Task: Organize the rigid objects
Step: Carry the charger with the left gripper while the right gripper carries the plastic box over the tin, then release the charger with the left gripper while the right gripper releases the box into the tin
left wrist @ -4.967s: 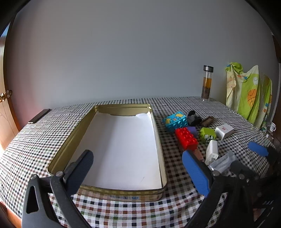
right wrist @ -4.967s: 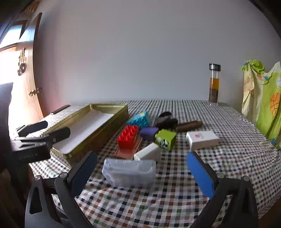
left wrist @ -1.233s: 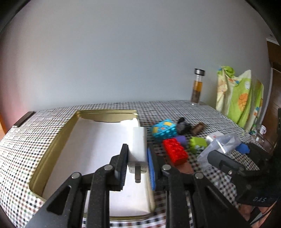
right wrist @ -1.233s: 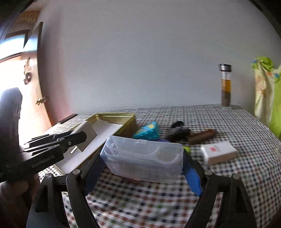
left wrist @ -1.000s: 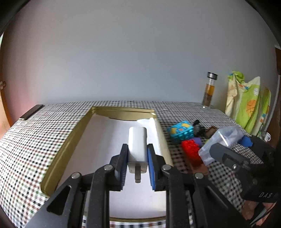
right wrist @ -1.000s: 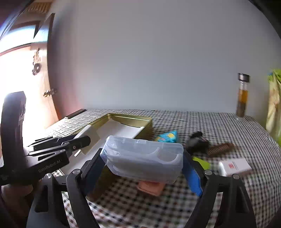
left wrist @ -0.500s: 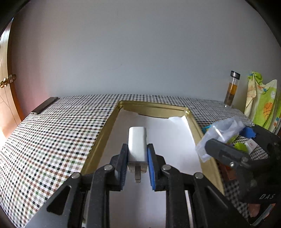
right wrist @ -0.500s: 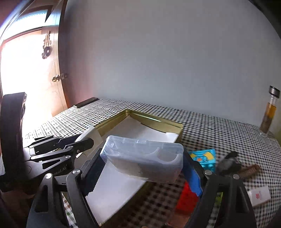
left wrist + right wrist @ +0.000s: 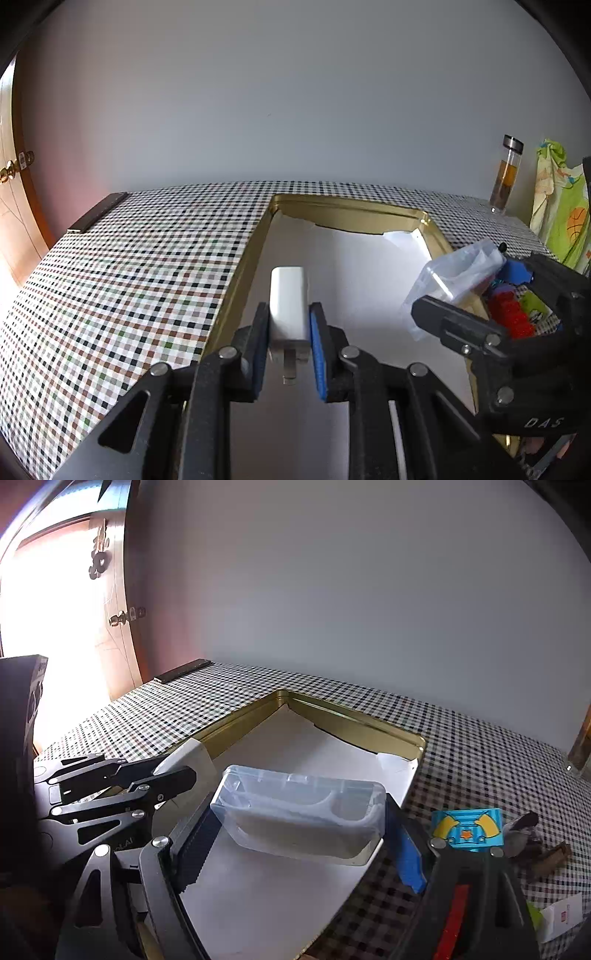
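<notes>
My left tongs [image 9: 289, 352] clamp the white plug-in charger block [image 9: 288, 302], my right tongs [image 9: 297, 843] the clear plastic box [image 9: 301, 818], both above the still-empty paper-lined gold tin [image 9: 351, 725]; every other piece remains to my right.

Black claw [image 9: 288, 343], blue pads [image 9: 317, 354], silver screws

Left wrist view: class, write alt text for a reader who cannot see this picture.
The left hand-held gripper is shut on a white plug adapter, held over the paper-lined gold tin on a checked tablecloth. At the right edge, the right hand-held gripper carries a clear plastic box towards the tin; a glass bottle stands by the wall.
</notes>
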A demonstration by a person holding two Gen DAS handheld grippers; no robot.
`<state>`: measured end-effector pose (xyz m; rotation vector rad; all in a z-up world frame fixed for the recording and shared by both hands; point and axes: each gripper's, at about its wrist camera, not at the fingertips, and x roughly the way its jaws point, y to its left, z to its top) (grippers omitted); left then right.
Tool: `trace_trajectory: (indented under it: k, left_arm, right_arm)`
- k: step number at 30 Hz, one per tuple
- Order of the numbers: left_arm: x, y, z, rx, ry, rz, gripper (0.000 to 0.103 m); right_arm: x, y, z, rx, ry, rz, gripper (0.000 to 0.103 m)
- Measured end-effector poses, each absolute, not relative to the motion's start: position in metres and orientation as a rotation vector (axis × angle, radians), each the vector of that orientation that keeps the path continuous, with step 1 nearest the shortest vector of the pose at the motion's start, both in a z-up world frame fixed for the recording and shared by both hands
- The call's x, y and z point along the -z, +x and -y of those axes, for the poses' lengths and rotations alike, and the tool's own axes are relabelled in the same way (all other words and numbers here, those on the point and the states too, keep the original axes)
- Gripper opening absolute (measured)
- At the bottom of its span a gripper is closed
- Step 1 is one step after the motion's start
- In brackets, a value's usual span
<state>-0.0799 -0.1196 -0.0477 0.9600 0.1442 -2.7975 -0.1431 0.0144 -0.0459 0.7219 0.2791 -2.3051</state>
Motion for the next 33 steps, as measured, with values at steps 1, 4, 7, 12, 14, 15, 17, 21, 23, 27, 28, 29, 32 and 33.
trace_trajectory:
  k: [1,4,7,12,14,15,17,21,23,27,28,29,32,33]
  left_arm:
    - [0.049,-0.081,0.120,2.796,0.967,-0.142,0.019]
    - [0.053,-0.086,0.122,2.783,0.982,-0.130,0.019]
    - [0.054,-0.088,0.126,2.775,0.986,-0.137,0.019]
    - [0.057,-0.093,0.135,2.750,0.988,-0.140,0.020]
    - [0.057,-0.097,0.139,2.737,0.990,-0.137,0.020]
    - [0.057,-0.098,0.142,2.738,0.992,-0.140,0.020]
    - [0.058,-0.099,0.145,2.736,0.996,-0.132,0.021]
    - [0.058,-0.098,0.146,2.729,0.999,-0.114,0.022]
    - [0.058,-0.098,0.146,2.728,1.001,-0.107,0.022]
    - [0.055,-0.094,0.142,2.739,0.988,-0.106,0.028]
    - [0.053,-0.093,0.140,2.744,0.982,-0.099,0.030]
    - [0.053,-0.092,0.139,2.742,0.971,-0.091,0.039]
    - [0.050,-0.087,0.137,2.760,0.958,-0.115,0.049]
    - [0.049,-0.086,0.137,2.765,0.953,-0.125,0.054]
  right_arm:
    - [0.047,-0.144,-0.013,2.303,0.727,-0.282,0.085]
    - [0.049,-0.146,-0.009,2.298,0.736,-0.288,0.085]
    - [0.051,-0.148,-0.002,2.301,0.745,-0.296,0.085]
    - [0.050,-0.151,0.005,2.312,0.753,-0.297,0.085]
    - [0.050,-0.154,0.009,2.314,0.765,-0.291,0.085]
    - [0.050,-0.155,0.011,2.310,0.771,-0.292,0.085]
    - [0.051,-0.154,0.016,2.303,0.771,-0.301,0.085]
    - [0.050,-0.151,0.026,2.306,0.757,-0.337,0.085]
    - [0.050,-0.149,0.028,2.308,0.755,-0.341,0.085]
    - [0.052,-0.150,0.028,2.312,0.765,-0.346,0.085]
    - [0.052,-0.150,0.027,2.319,0.769,-0.347,0.085]
    - [0.053,-0.151,0.026,2.323,0.773,-0.347,0.085]
    - [0.049,-0.151,0.019,2.357,0.764,-0.340,0.088]
    - [0.048,-0.150,0.017,2.363,0.760,-0.334,0.090]
